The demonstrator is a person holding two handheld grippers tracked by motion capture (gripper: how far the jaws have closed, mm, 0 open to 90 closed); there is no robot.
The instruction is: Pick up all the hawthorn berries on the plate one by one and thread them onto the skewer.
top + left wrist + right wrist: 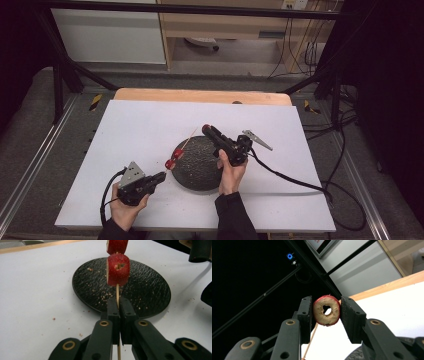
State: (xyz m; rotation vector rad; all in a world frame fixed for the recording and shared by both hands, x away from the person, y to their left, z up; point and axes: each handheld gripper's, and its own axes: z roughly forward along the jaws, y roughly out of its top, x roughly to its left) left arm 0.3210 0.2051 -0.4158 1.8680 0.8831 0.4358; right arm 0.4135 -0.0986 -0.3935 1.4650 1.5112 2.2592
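My left gripper is shut on the lower end of a thin wooden skewer. The skewer slants up over the black textured plate. Two red fruit pieces are threaded on it, the nearer one with a hole in its face, the other just beyond. My right gripper hangs above the plate's far edge. It is shut on a red-skinned ring slice, cored through the middle. The skewer's tip passes below that slice.
The plate sits mid-table on a white board, with crumbs on the plate and around it. A wooden strip runs along the far edge. The right gripper's cable trails off to the right. Black frame bars stand behind.
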